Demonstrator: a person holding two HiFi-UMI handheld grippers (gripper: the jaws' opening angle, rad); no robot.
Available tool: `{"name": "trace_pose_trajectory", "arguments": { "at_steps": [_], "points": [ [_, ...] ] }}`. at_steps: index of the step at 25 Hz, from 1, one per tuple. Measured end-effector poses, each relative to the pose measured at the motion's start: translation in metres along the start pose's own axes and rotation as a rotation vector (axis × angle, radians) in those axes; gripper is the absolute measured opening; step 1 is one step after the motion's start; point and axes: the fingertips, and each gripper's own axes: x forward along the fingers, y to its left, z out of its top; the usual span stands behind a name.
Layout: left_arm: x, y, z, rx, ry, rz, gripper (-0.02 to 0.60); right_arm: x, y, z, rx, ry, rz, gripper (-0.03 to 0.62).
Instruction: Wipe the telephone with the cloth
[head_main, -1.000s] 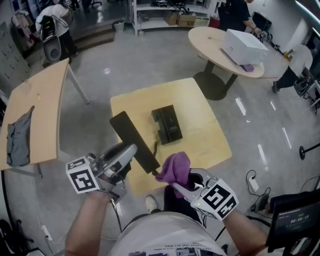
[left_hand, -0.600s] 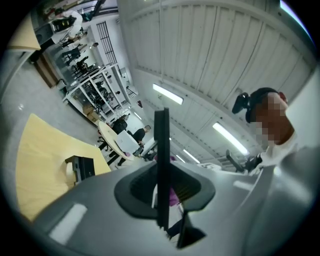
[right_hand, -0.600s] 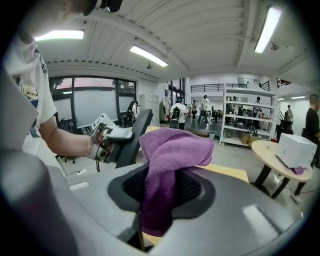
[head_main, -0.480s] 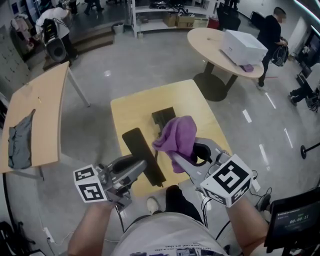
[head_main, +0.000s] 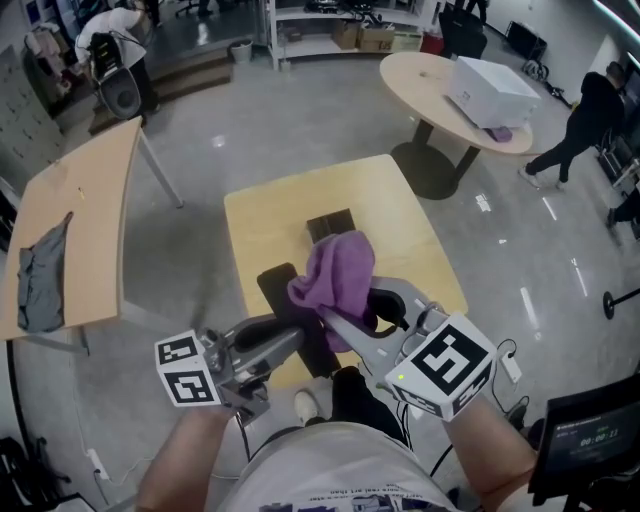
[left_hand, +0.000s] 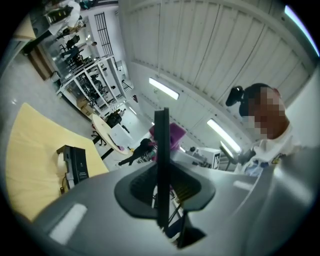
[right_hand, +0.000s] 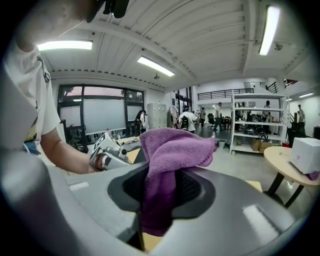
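Above surface (head_main: 262, 212), left tongs (head_main: 290, 338) clamp black handset (head_main: 278, 288) by thin edge; right tongs (head_main: 328, 316) pinch bunched purple cloth (head_main: 337, 268) just over handset. Phone base (head_main: 328, 223) sits mid-surface, behind cloth. Risk: wipe pressure levers handset; narrow edge grip lets it twist or drop.

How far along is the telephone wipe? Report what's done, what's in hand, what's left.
Done: the cloth is clamped in the right gripper, and the left gripper holds the handset off the telephone base on the table. In hand: the cloth sits over the handset in the head view; contact cannot be confirmed. Left: wiping handset and base, as no wiped area is discernible.
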Motion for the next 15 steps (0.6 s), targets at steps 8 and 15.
{"name": "trace_pose_trajectory", "arguments": {
  "at_steps": [8,15],
  "points": [
    [-0.007,0.004,0.02,0.026,-0.031,-0.02,0.086,-0.007,0.019,-0.041,0.055,0.055,0.037,0.112],
    [-0.004,0.003,0.023,0.03,-0.023,-0.032,0.086,-0.017,0.027,-0.079,0.105,0.117,0.04,0.112]
  ]
}}
